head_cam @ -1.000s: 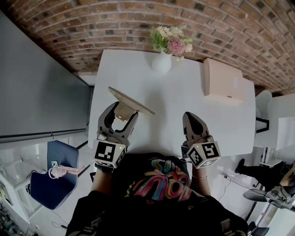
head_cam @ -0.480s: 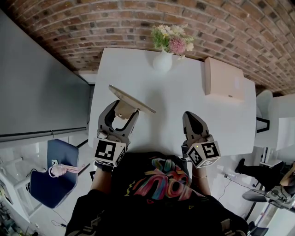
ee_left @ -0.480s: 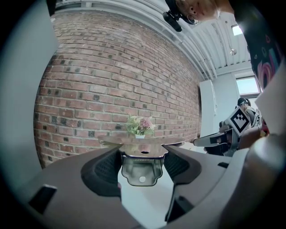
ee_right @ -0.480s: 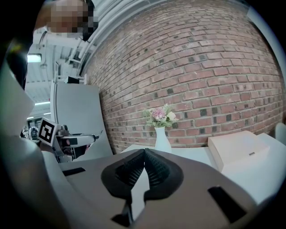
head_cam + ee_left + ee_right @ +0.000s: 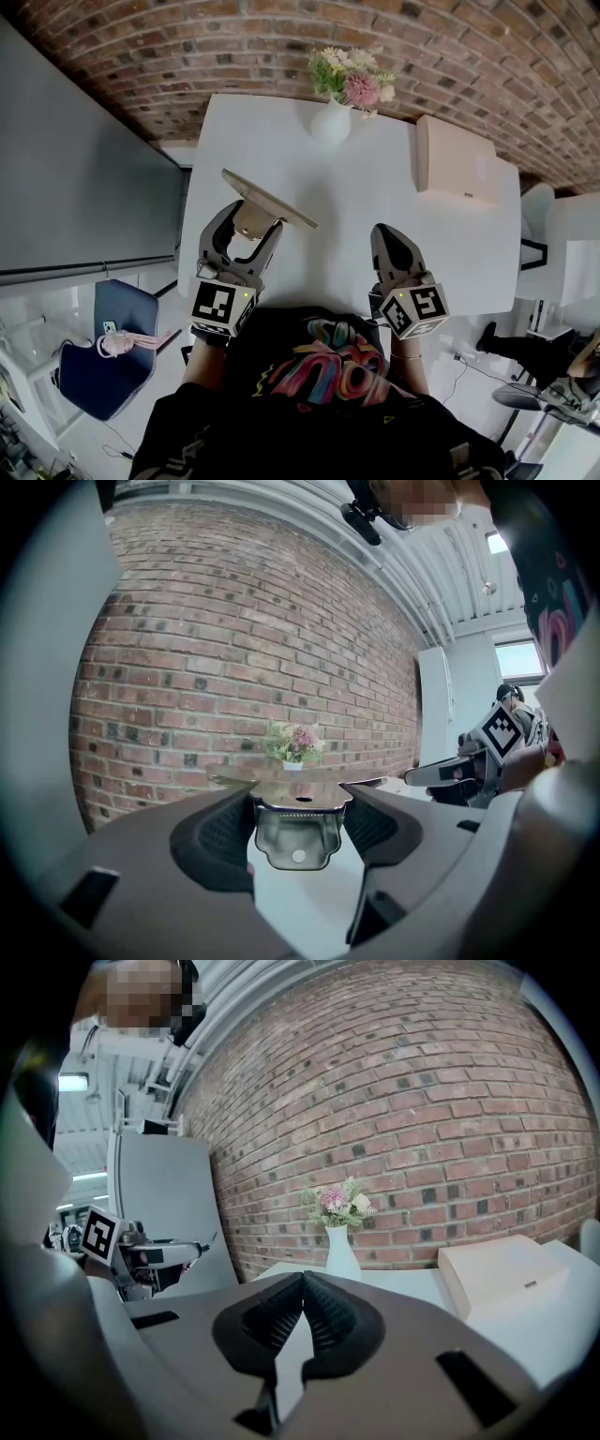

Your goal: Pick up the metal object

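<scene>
**Left gripper [image 5: 248,225] clamped on metal object [image 5: 273,202]**

In my head view, the left gripper pinches the metal object by its folded bracket [image 5: 298,839], left of centre, with the flat plate tilted over the white table [image 5: 356,192]. My right gripper [image 5: 386,234] is right of centre, jaws pressed together with nothing between them.

Metal object [image 5: 267,200] dull silver — table [image 5: 375,202] white, wall [image 5: 281,37] red brick, box [image 5: 455,164] beige.

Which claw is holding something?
The left gripper: its jaws clamp the metal object. The right gripper is shut on nothing.
</scene>
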The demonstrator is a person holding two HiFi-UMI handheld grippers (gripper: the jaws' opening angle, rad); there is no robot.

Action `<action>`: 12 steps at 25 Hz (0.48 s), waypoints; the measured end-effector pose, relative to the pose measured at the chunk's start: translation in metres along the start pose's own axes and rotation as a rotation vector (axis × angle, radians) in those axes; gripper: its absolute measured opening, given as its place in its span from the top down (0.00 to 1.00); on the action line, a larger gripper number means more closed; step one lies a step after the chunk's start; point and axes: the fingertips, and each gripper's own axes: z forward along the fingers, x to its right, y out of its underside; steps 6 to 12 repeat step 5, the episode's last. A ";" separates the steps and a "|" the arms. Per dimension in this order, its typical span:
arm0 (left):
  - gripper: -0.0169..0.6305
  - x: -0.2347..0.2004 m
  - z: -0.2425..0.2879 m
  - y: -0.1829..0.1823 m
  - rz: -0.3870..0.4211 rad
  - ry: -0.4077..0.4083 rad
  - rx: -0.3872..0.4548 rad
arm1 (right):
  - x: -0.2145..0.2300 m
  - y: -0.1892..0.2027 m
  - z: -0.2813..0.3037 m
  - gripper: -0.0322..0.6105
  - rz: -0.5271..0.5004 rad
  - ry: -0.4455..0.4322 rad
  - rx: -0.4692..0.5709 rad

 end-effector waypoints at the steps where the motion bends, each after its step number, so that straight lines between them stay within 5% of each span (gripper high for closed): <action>1: 0.52 0.000 0.000 0.000 0.000 0.001 0.000 | 0.000 0.000 0.000 0.92 0.000 0.000 -0.001; 12: 0.52 0.000 0.000 0.001 -0.002 0.000 -0.002 | 0.000 0.000 0.001 0.92 -0.005 -0.001 -0.005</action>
